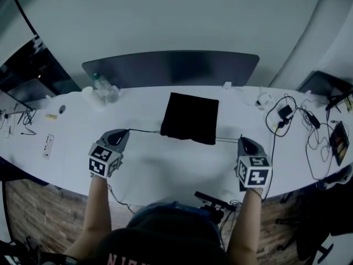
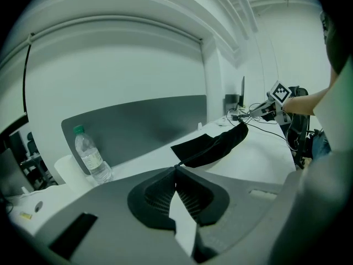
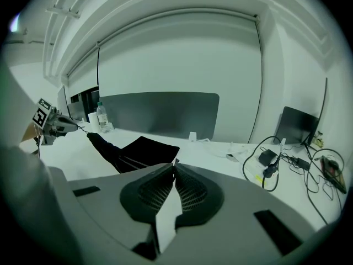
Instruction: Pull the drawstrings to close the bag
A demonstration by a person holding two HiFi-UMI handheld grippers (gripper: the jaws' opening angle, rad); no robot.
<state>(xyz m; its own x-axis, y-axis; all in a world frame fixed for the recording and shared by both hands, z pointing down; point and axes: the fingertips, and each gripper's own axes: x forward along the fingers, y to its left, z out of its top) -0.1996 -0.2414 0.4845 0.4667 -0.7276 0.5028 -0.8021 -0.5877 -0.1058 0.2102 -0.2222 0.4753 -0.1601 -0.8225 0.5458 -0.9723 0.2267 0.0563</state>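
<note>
Drawstrings [image 1: 144,131] faint, ends pinched inside left gripper [image 1: 127,131], right gripper [image 1: 241,139], bag [image 1: 190,116] mouth unclear

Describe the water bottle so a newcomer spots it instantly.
On the long white table, look at the far edge by the left end of the dark grey curved panel. A clear plastic water bottle stands upright there; only it has a green cap among the white items nearby.

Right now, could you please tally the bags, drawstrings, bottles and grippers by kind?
Black bag: 1
Drawstrings: 2 (left drawstring, right drawstring)
Water bottle: 1
Grippers: 2 (left gripper, right gripper)
Total: 6
</note>
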